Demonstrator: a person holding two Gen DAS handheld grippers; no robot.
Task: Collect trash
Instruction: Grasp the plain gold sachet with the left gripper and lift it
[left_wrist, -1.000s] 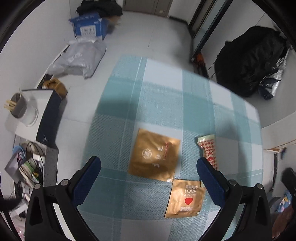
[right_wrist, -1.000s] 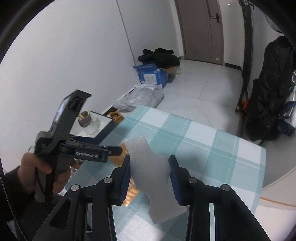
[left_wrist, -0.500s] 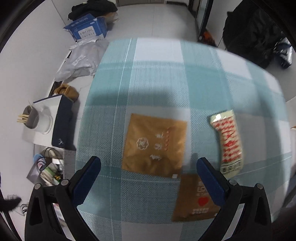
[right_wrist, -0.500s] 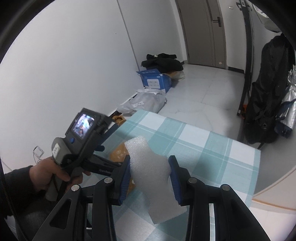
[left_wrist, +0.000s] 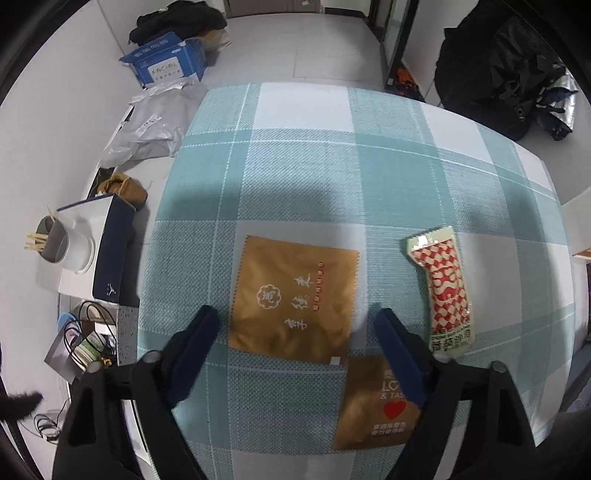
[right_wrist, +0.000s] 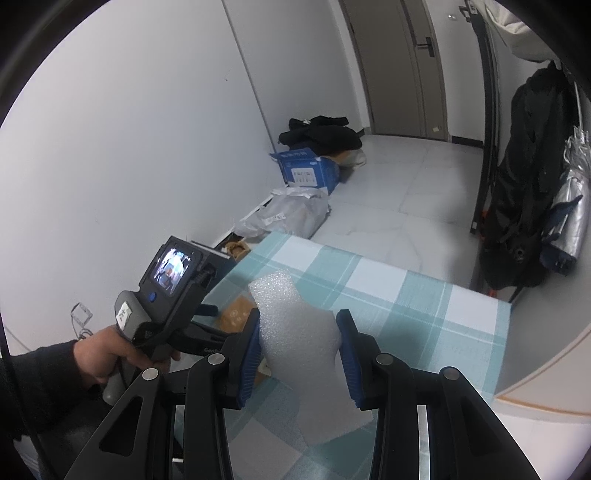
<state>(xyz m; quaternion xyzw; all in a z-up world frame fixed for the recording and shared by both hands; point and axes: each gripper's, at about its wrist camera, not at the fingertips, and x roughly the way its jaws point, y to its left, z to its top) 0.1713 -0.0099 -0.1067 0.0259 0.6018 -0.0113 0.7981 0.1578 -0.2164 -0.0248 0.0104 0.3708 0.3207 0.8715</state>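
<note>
My left gripper is open, its blue fingers on either side of a large brown wrapper lying flat on the checked tablecloth. A red-and-white checked sachet lies to its right. A smaller brown wrapper with a red heart lies partly under the right finger. My right gripper is shut on a white foam sheet, held above the table. The left gripper's body shows at its left, over the large brown wrapper.
The table's left edge drops to a floor with a white cup of sticks, a dark box, grey bags and a blue carton. Black bags hang at the far right. A door stands behind.
My left gripper has moved forward and lower over the table, so the large brown wrapper now lies between its fingers, and the jaws have narrowed. The right gripper still holds the foam and has tilted up slightly.
</note>
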